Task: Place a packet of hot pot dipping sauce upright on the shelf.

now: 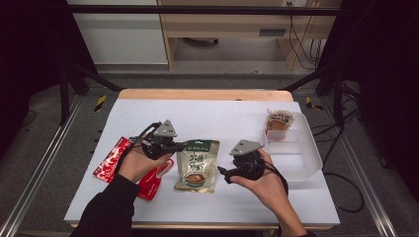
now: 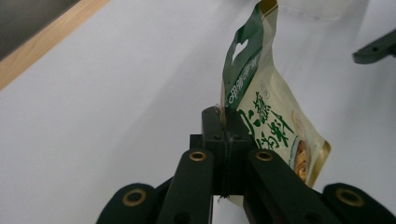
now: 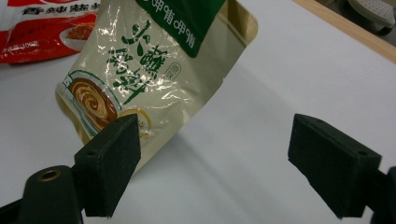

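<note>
— What is seen nearest the lens?
— The left gripper [image 2: 225, 135], with its jaws pressed together on the edge of the green-and-cream pouch [image 2: 261, 116].
— And where is the pouch placed?
— It is lifted off the white table [image 1: 222, 118], between a red packet [image 1: 111, 163] and the right gripper [image 3: 215, 163], whose jaws are spread wide, nothing gripped.

Black hand-held gripper [image 1: 180, 145] with grey triangular plate, brass-ringed screws; black sleeve [image 1: 108, 207].
</note>
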A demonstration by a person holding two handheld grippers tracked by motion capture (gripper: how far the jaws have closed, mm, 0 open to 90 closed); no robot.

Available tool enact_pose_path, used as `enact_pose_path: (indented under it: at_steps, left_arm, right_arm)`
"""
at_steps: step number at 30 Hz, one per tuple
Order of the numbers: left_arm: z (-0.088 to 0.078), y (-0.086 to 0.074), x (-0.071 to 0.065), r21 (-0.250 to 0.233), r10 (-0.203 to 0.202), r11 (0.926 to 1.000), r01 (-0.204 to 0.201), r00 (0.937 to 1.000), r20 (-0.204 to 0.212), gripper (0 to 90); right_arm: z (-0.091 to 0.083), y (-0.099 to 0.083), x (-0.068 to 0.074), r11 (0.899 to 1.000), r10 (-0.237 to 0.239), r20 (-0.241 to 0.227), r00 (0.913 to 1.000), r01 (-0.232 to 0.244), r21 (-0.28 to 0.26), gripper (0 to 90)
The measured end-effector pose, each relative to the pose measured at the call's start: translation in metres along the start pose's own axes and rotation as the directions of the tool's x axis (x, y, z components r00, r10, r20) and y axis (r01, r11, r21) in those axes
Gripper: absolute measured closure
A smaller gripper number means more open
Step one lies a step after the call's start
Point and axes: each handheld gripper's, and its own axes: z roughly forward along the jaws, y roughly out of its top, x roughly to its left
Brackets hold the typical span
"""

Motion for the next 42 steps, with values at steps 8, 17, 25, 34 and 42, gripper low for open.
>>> enact_pose_path:
  at_steps: [8,17,25,34,42]
  left_arm:
    - [-0.008,0.016,-0.015,-0.020,0.069,0.9975,-0.068,0.9973,0.026,90.0]
    - [-0.013,0.020,-0.025,-0.041,0.095,0.9948,-0.093,0.9948,0.036,90.0]
    - [-0.013,0.022,-0.027,-0.046,0.100,0.9941,-0.099,0.9941,0.041,90.0]
    - [-0.014,0.020,-0.026,-0.047,0.091,0.9949,-0.089,0.9949,0.042,90.0]
    - [-0.018,0.013,-0.024,-0.081,0.047,0.9957,-0.045,0.9985,0.029,76.7]
  right_arm:
    - [-0.011,0.033,-0.008,0.986,-0.110,-0.085,0.9902,0.120,0.117,27.2]
    - [-0.006,0.058,-0.007,0.958,-0.208,-0.184,0.9606,0.238,0.160,44.8]
    - [0.007,0.066,-0.006,0.949,-0.199,-0.271,0.9416,0.255,0.187,63.2]
    - [0.016,0.066,-0.007,0.942,-0.201,-0.296,0.9337,0.267,0.203,85.9]
    - [0.015,0.070,-0.008,0.941,-0.206,-0.322,0.9242,0.277,0.193,90.0]
